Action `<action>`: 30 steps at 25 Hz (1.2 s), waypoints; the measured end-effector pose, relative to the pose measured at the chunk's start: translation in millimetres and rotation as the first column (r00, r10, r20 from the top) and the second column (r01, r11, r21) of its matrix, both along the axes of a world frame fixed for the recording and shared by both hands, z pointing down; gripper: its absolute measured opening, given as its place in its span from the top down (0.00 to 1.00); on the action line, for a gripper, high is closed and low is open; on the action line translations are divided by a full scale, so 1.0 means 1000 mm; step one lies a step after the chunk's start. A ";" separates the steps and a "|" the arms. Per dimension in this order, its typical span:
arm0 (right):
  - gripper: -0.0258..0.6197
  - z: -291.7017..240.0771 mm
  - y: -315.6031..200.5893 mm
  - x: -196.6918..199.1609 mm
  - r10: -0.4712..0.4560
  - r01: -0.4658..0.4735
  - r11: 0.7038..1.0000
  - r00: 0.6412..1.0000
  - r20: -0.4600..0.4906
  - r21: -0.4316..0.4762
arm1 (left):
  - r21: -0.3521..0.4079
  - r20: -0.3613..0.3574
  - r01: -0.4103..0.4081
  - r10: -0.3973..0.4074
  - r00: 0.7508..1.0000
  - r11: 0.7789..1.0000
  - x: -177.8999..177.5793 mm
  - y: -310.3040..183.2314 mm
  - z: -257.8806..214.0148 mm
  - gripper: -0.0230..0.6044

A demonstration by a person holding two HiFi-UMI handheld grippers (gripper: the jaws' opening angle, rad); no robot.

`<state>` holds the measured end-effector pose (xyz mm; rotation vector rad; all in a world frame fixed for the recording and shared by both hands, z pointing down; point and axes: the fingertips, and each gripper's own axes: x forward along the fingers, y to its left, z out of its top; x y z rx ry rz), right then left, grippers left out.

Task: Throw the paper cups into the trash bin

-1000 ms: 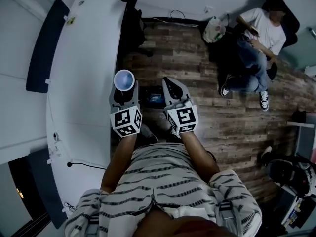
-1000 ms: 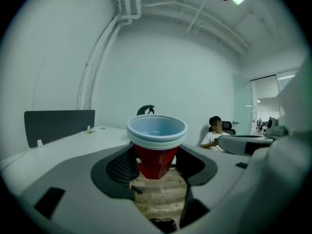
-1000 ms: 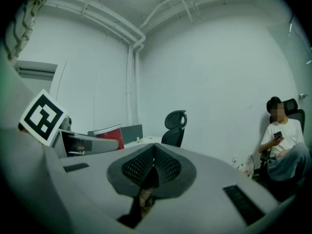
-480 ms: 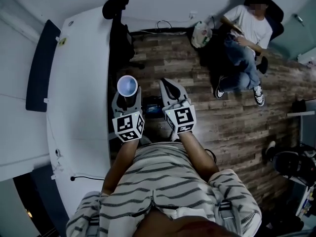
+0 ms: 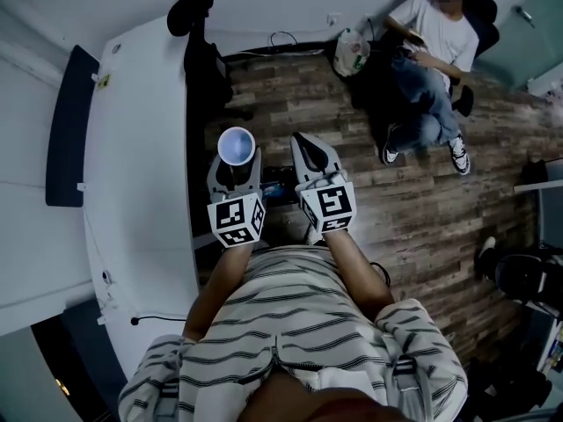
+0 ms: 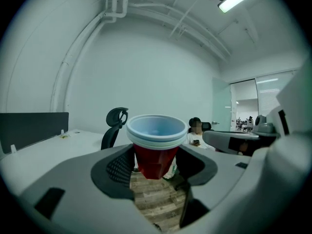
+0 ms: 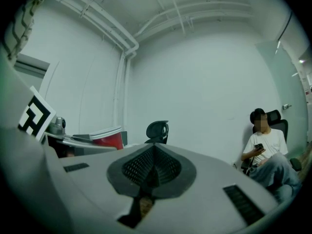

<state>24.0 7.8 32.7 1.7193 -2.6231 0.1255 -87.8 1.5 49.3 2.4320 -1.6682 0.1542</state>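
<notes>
A stack of red paper cups [image 5: 237,144] with pale blue-white insides stands upright between the fingers of my left gripper [image 5: 236,161], which is shut on it. In the left gripper view the cups [image 6: 155,150] fill the gap of the left gripper [image 6: 155,164], and both pads press on the red wall. My right gripper [image 5: 310,152] is beside it over the wooden floor, shut with nothing in it. Its pads [image 7: 146,167] meet in the right gripper view, where the cups [image 7: 108,138] show at the left. A dark boxy thing [image 5: 275,185] lies on the floor between the grippers; I cannot tell whether it is a bin.
A long white desk [image 5: 141,148] runs along the left, with a black office chair [image 5: 198,25] at its far end. A seated person [image 5: 422,51] is at the far right beside a white plastic bag [image 5: 350,53]. Wooden floor [image 5: 422,209] lies ahead and to the right.
Both grippers have shifted away from the desk edge, out over the floor. The cups stay held in the left gripper. The right gripper stays shut.
</notes>
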 end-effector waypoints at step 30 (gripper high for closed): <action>0.95 0.100 0.020 0.025 0.039 -0.041 0.979 0.999 -0.014 -0.201 | -0.245 0.028 -0.095 0.105 0.994 0.965 0.042 0.024 0.110 0.51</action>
